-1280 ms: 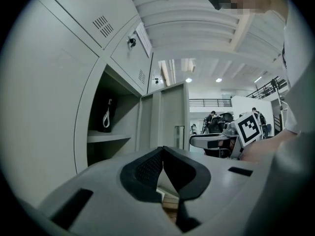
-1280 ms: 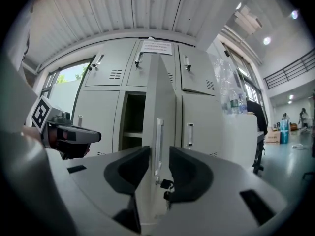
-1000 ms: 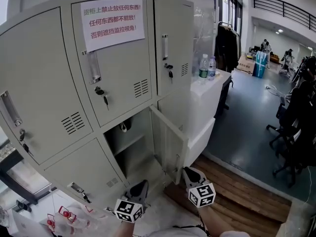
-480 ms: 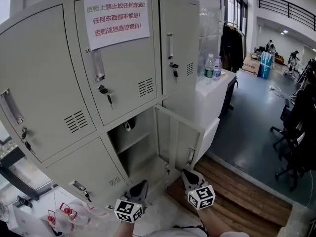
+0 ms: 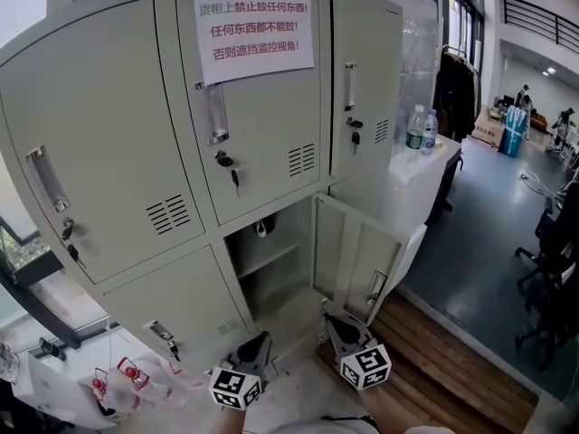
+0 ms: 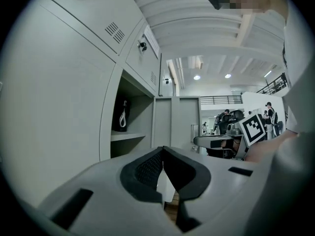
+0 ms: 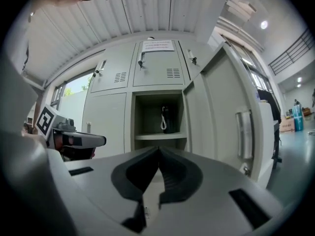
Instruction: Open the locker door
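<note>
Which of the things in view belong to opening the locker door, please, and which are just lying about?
Job in hand: locker door, already open; its handle; right gripper; left gripper.
Lying about: water bottles; paper notice; hanging clothes.

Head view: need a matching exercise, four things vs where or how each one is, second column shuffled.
Things:
1. paper notice
2. water bottles
3. lower middle locker door
4. dark strapped item

Place or state:
A. swung open
B. inside the open compartment
C. stuck on the upper middle door
D. standing on the white counter

Pairs: 1-C, 2-D, 3-A, 4-B
</note>
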The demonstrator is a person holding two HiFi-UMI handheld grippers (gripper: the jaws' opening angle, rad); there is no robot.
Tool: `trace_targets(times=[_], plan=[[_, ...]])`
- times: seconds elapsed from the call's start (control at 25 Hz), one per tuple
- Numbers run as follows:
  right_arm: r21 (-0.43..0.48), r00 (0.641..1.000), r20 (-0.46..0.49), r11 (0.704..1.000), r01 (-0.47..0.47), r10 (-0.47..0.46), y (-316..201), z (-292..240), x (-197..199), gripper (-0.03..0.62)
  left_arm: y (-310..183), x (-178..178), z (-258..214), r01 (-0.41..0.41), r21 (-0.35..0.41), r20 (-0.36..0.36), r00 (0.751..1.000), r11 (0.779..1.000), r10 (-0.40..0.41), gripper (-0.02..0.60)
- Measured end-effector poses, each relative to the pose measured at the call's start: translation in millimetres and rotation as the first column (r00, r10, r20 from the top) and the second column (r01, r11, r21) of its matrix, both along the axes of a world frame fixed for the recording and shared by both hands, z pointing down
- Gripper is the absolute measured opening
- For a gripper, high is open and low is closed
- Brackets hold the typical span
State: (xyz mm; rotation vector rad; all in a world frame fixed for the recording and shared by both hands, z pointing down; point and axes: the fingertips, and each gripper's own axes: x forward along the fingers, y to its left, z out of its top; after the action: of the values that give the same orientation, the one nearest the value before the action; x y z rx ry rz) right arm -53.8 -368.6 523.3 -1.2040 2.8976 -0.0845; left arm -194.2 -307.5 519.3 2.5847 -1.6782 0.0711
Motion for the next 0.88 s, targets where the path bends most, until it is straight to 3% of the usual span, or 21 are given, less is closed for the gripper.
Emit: trace_targets(times=[0.32, 0.88], plan=[[0.021, 0.994, -0.010, 0.994, 0.112, -0.111, 14, 1, -39, 0.014, 10, -24, 1, 0.060, 0.000, 0.011, 0.998, 0.998, -0.060, 0.008], [0.013, 0.991, -0.002, 0.991, 0.134, -0.134, 14, 4, -54, 0.012, 12, -38, 1, 0.094, 0.005, 0.021, 0.995, 0.996, -0.094, 0.008]])
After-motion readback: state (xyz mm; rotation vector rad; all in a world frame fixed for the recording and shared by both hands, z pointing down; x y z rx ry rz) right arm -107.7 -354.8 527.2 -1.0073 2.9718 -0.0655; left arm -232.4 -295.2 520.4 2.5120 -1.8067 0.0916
